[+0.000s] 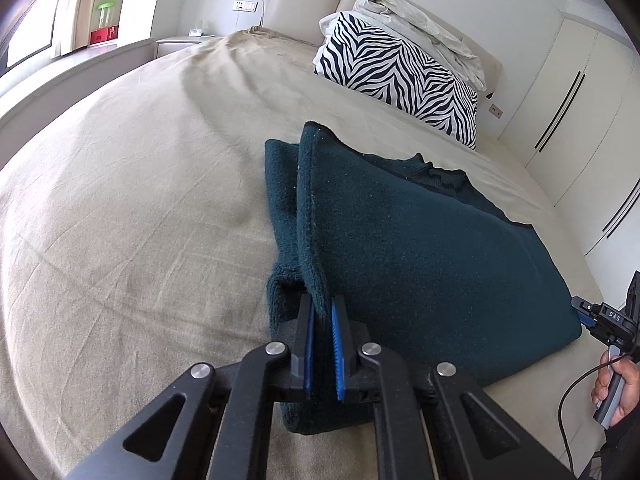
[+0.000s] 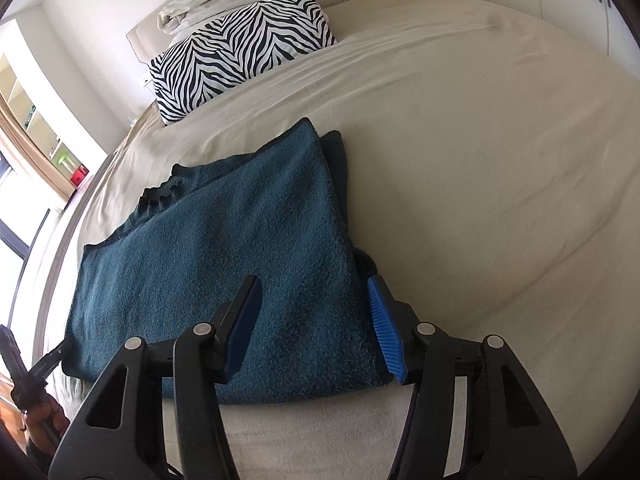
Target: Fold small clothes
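A dark teal fleece garment [image 1: 420,256] lies folded on the beige bed sheet [image 1: 140,200]. My left gripper [image 1: 322,312] is shut on its left folded edge and lifts that edge a little off the bed. In the right wrist view the same garment [image 2: 224,264] lies flat, collar to the left. My right gripper [image 2: 316,296] is open, its jaws spread over the garment's near right corner, low above it. The right gripper also shows at the right edge of the left wrist view [image 1: 600,316], by the garment's right corner.
A zebra-print pillow [image 1: 404,76] with a crumpled white cover [image 1: 420,28] on top lies at the head of the bed. White wardrobe doors [image 1: 580,120] stand to the right. A window ledge [image 1: 80,64] runs along the left.
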`<state>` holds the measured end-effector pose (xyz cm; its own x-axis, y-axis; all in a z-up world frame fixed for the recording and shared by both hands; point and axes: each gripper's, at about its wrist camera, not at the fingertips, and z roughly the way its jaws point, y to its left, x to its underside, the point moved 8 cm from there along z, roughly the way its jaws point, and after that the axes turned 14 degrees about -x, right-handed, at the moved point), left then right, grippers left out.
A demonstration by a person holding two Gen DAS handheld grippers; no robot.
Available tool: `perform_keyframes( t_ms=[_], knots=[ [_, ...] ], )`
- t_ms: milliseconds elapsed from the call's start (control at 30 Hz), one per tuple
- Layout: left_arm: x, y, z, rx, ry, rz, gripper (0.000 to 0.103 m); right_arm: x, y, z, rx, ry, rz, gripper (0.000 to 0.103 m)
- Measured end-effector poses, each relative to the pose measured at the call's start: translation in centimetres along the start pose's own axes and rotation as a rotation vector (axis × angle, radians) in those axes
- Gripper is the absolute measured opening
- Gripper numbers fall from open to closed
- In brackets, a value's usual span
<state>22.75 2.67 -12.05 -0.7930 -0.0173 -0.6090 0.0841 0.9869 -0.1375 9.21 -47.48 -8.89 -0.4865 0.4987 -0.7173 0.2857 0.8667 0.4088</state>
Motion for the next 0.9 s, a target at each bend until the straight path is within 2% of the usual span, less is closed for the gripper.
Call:
perform_keyframes(
  t_ms=[100, 333, 467, 500, 600, 800, 900],
  knots=[
    [0.0, 0.2, 0.1, 0.012, 0.011, -0.018, 0.008, 0.1, -0.6, 0.1, 0.013, 0.012, 0.005, 0.035],
    [0.1, 0.6, 0.3, 0.038, 0.034, -0.05, 0.007, 0.3, -2.4, 0.0, 0.023, 0.014, 0.048, 0.035],
    [0.1, 0.5, 0.1, 0.04, 0.033, -0.045, 0.007, 0.4, -2.1, 0.5, 0.025, 0.034, 0.014, 0.034],
    [0.1, 0.5, 0.1, 0.042, 0.034, -0.044, 0.007, 0.4, -1.9, 0.6, 0.031, 0.037, -0.003, 0.023],
    [0.1, 0.6, -0.3, 0.052, 0.031, -0.046, 0.007, 0.2, -1.6, 0.5, 0.068, 0.033, -0.037, 0.007],
    [0.6, 0.7, -1.1, 0.059, 0.032, -0.042, 0.007, 0.1, -0.2, -0.7, 0.108, 0.009, -0.094, 0.005],
    [1.0, 0.9, -1.3, 0.065, 0.044, -0.049, 0.006, 0.5, 0.0, -1.3, 0.102, 0.004, -0.083, 0.005]
  ],
)
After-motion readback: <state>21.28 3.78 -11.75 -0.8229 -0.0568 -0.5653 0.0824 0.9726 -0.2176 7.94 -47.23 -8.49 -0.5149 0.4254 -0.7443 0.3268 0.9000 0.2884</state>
